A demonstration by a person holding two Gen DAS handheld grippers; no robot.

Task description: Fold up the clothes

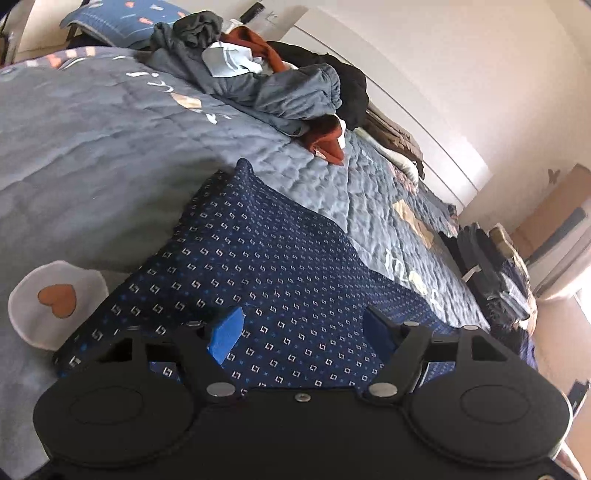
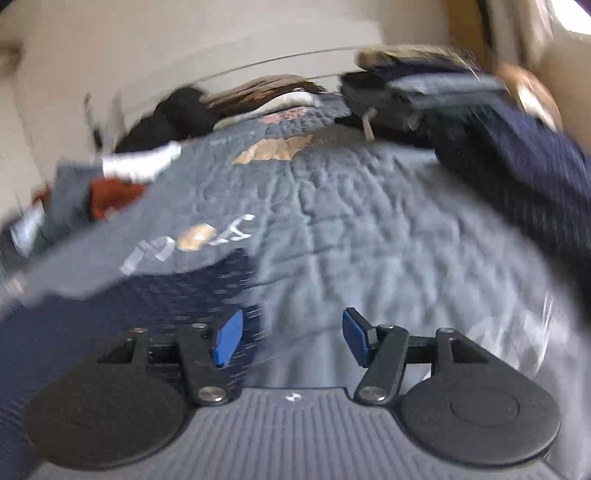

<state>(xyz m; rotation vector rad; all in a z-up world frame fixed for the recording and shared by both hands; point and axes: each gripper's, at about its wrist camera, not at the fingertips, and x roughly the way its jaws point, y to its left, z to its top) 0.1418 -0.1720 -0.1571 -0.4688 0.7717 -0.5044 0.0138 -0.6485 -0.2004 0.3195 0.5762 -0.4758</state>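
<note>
Navy patterned garment (image 1: 258, 266) lies flat on quilt (image 1: 92, 147) beneath left hand-held gripper (image 1: 303, 332), jaws apart.

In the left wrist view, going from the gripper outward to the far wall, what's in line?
left gripper → navy patterned garment → grey quilt → pile of unfolded clothes → blue pillow

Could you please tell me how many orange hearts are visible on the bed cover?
1: an orange heart inside a white patch on the grey bed cover, left of the patterned navy garment. Others may be hidden.
</note>
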